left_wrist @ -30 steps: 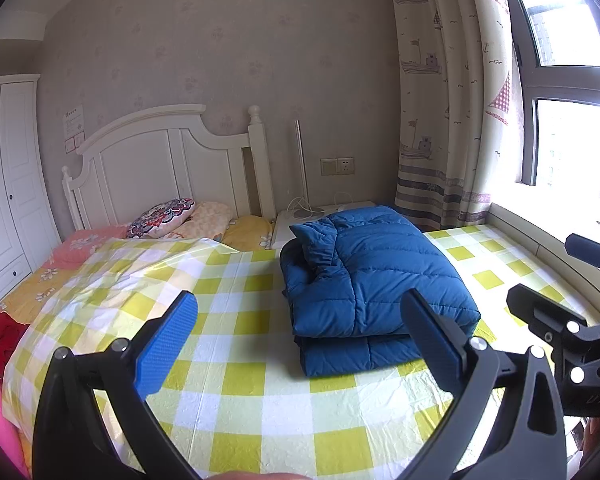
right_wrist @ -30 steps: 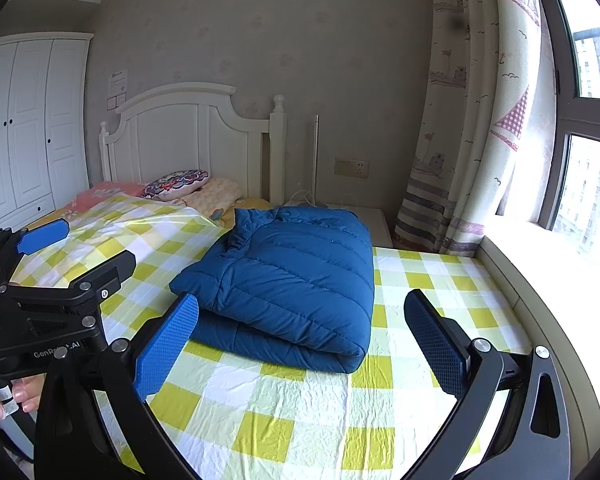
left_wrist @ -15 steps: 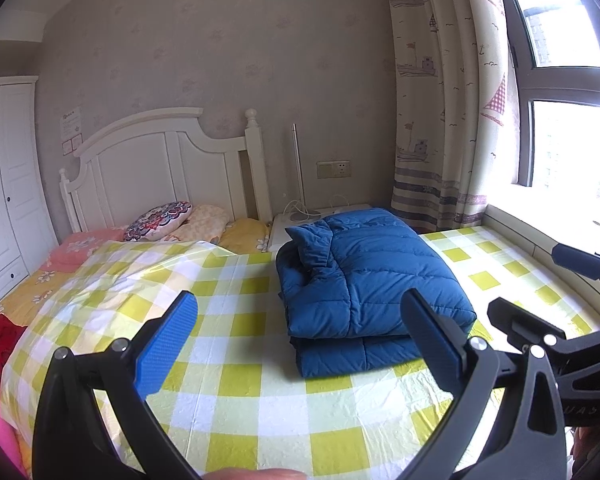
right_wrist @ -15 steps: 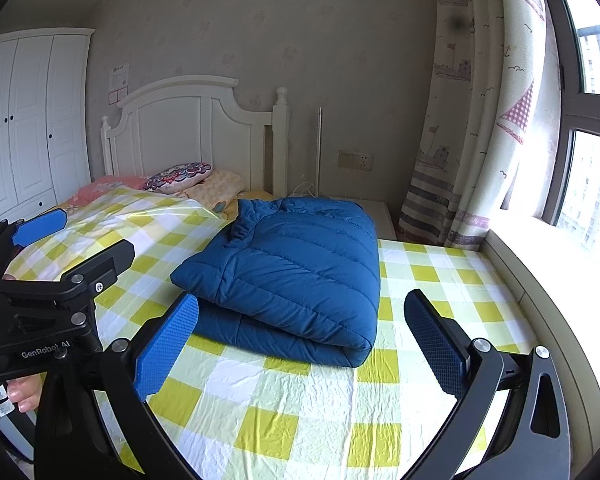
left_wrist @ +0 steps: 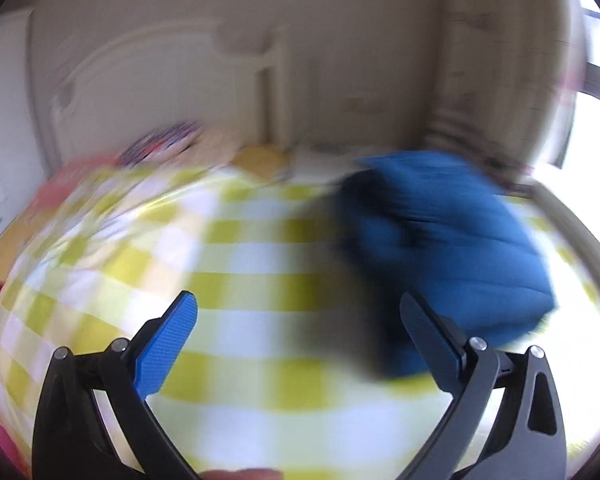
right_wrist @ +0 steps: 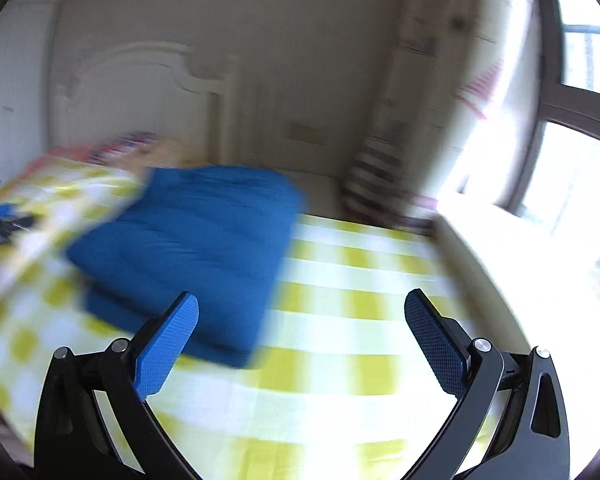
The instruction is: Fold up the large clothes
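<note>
Blur: both views are smeared; details are lost.
Folded blue padded coat: laid on the yellow-checked bed.
Left claw: held wide, empty.
Right claw: held wide, empty.

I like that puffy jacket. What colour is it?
Blue jacket, seen best in the right wrist view.

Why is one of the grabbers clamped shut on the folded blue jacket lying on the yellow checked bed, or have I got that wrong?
Not quite. Neither grabber is clamped on it: the left gripper and the right gripper both stand open and empty, as each wrist view shows. The folded blue jacket does lie on the yellow checked bed.
</note>
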`<move>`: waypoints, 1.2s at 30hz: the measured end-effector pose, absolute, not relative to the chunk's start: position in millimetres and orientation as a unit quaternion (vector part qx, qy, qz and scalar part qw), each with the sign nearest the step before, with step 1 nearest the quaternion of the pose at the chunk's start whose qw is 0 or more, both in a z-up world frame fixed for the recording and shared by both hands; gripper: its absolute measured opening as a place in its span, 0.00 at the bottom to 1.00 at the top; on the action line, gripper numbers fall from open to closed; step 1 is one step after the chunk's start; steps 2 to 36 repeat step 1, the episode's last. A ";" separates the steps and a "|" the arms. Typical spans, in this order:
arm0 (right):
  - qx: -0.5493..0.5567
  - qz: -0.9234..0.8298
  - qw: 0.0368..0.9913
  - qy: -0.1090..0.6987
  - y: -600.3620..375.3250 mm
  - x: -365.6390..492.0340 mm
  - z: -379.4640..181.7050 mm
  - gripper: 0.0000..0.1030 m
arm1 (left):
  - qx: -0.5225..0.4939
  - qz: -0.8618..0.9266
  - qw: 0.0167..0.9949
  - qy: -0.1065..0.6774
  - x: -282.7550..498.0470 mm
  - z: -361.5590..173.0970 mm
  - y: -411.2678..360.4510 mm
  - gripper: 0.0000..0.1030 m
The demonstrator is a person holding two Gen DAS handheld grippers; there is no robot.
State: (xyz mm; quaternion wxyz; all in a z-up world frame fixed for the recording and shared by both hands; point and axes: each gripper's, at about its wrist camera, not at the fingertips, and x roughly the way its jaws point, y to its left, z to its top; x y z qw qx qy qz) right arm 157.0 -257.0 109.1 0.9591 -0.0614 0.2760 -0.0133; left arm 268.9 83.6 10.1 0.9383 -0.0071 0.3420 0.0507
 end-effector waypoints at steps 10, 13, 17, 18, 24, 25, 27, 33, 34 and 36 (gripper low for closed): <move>-0.063 -0.048 0.954 0.289 -286.8 167.2 107.7 0.96 | -0.014 0.076 0.930 0.360 288.2 4.3 119.7 0.98; -0.063 -0.048 0.954 0.289 -286.8 167.2 107.7 0.96 | -0.014 0.076 0.930 0.360 288.2 4.3 119.7 0.98; -0.063 -0.048 0.954 0.289 -286.8 167.2 107.7 0.96 | -0.014 0.076 0.930 0.360 288.2 4.3 119.7 0.98; -0.063 -0.048 0.954 0.289 -286.8 167.2 107.7 0.96 | -0.014 0.076 0.930 0.360 288.2 4.3 119.7 0.98; -0.063 -0.048 0.954 0.289 -286.8 167.2 107.7 0.96 | -0.014 0.076 0.930 0.360 288.2 4.3 119.7 0.98; -0.063 -0.048 0.954 0.289 -286.8 167.2 107.7 0.96 | -0.014 0.076 0.930 0.360 288.2 4.3 119.7 0.98; -0.063 -0.048 0.954 0.289 -286.8 167.2 107.7 0.96 | -0.014 0.076 0.930 0.360 288.2 4.3 119.7 0.98; -0.063 -0.048 0.954 0.289 -286.8 167.2 107.7 0.96 | -0.014 0.076 0.930 0.360 288.2 4.3 119.7 0.98; -0.063 -0.048 0.954 0.289 -286.8 167.2 107.7 0.96 | -0.014 0.076 0.930 0.360 288.2 4.3 119.7 0.98; -0.063 -0.048 0.954 0.289 -286.8 167.2 107.7 0.96 | -0.014 0.076 0.930 0.360 288.2 4.3 119.7 0.98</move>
